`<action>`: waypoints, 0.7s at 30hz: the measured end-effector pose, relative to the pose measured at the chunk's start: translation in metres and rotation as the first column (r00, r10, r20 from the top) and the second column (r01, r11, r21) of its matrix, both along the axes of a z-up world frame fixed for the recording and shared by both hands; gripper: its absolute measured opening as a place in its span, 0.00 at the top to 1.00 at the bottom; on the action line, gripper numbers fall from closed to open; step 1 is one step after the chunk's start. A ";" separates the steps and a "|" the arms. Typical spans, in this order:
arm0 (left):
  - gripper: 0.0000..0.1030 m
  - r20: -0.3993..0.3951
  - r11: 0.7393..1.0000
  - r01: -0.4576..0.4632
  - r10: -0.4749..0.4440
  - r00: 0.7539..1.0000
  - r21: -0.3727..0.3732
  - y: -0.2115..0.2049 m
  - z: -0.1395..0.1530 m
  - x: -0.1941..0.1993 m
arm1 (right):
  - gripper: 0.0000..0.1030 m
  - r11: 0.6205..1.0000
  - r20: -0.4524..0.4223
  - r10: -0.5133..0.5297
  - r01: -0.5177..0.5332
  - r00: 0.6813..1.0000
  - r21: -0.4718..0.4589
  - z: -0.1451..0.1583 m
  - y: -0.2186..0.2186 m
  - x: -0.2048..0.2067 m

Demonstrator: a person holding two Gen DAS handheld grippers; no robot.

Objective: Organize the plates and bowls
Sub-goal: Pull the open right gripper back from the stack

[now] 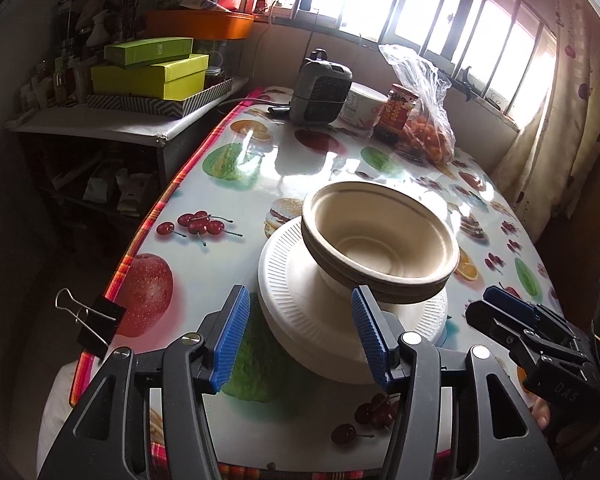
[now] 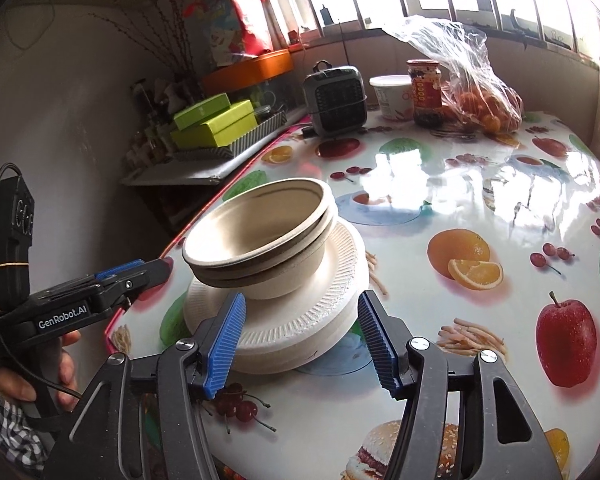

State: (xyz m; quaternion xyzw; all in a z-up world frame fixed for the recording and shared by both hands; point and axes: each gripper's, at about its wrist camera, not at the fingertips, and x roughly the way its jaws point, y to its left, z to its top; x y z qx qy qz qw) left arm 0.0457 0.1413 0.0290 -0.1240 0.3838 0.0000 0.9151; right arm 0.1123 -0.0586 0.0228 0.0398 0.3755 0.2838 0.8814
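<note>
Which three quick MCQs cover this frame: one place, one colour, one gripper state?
1. Where do the nested bowls sit?
A. on the plate stack
B. beside the heater
C. in the plastic bag

2. What colour are the boxes on the side shelf?
A. red
B. lime green
C. black

3. How is the right gripper?
A. shut on a bowl
B. shut on a plate
C. open, holding nothing

A: the bowls rest, tilted, on the white plates.
B: both stacked boxes are lime green.
C: its blue pads stand apart, the plate stack's near edge between them, ungripped.
</note>
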 end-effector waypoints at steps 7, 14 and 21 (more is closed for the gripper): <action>0.47 -0.011 0.999 -0.009 0.010 1.000 0.039 -0.007 -0.016 -0.018 | 0.43 0.998 0.030 0.014 -0.012 0.999 -0.056 -0.011 0.000 -0.020; 0.47 0.002 0.997 -0.017 0.017 1.000 0.069 -0.016 -0.031 -0.032 | 0.43 0.996 0.050 0.000 0.004 0.999 -0.094 -0.022 -0.003 -0.032; 0.47 -0.007 0.994 -0.022 0.022 1.000 0.103 -0.025 -0.048 -0.038 | 0.32 0.986 0.077 -0.020 0.032 0.997 -0.165 -0.034 0.000 -0.041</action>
